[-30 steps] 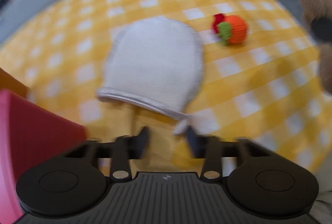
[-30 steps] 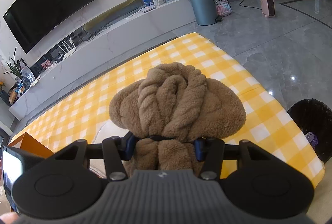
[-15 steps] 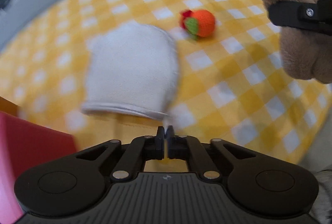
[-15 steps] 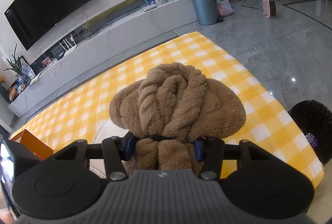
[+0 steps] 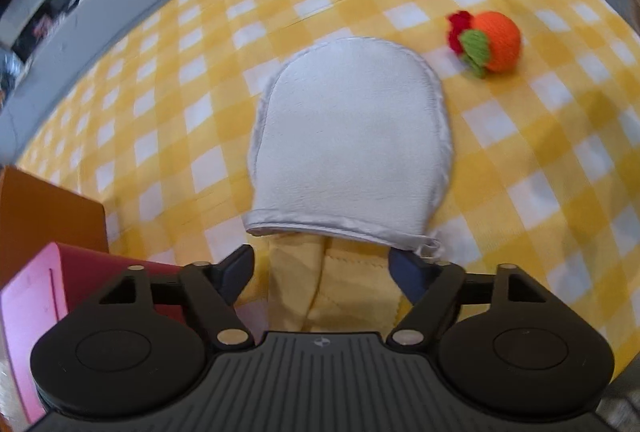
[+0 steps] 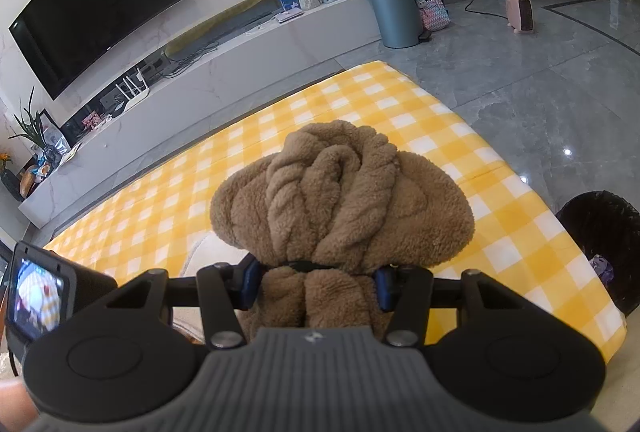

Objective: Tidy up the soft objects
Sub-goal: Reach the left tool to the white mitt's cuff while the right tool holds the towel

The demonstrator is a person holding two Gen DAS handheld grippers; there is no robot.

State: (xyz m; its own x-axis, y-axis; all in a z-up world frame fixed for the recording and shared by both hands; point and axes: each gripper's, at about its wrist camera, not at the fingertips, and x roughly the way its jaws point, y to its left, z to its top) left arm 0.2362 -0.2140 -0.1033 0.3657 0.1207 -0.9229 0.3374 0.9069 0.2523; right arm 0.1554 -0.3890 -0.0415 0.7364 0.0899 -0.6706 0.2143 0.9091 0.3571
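- The left gripper (image 5: 322, 266) has its jaws spread wide and holds nothing; its blue-padded fingertips (image 5: 236, 268) hover just short of the near edge of the white mitt (image 5: 348, 147).
- The white mitt lies flat on the yellow checked cloth (image 5: 560, 167), its long axis running near to far. Its rounded closed end points to the far side, and its straight hemmed opening faces the left gripper.
- A small loop tab (image 5: 430, 246) sticks out at the right corner of the hem, close to the right fingertip.
- A folded ridge of the yellow cloth (image 5: 320, 284) runs from under the hem toward the gripper, between its fingers.
- To the far right of the mitt, apart from it, a knitted orange ball (image 5: 498, 41) with a green leaf and a red tuft rests on the cloth, the leaf side turned left toward the mitt.
- At the near left stand an orange box (image 5: 48, 216) and a red-pink box (image 5: 36, 308), just beside the left finger.
- The right gripper (image 6: 316, 284) is pinched on a brown fleece bundle (image 6: 340, 199), gripping it at a narrow waist bound by a dark band (image 6: 304, 266).
- The bundle is held above the cloth (image 6: 500, 244), its bulky twisted part pointing away from the gripper toward the far side.
- A black bin (image 6: 608, 248) stands on the grey floor at the right, past the cloth's edge.
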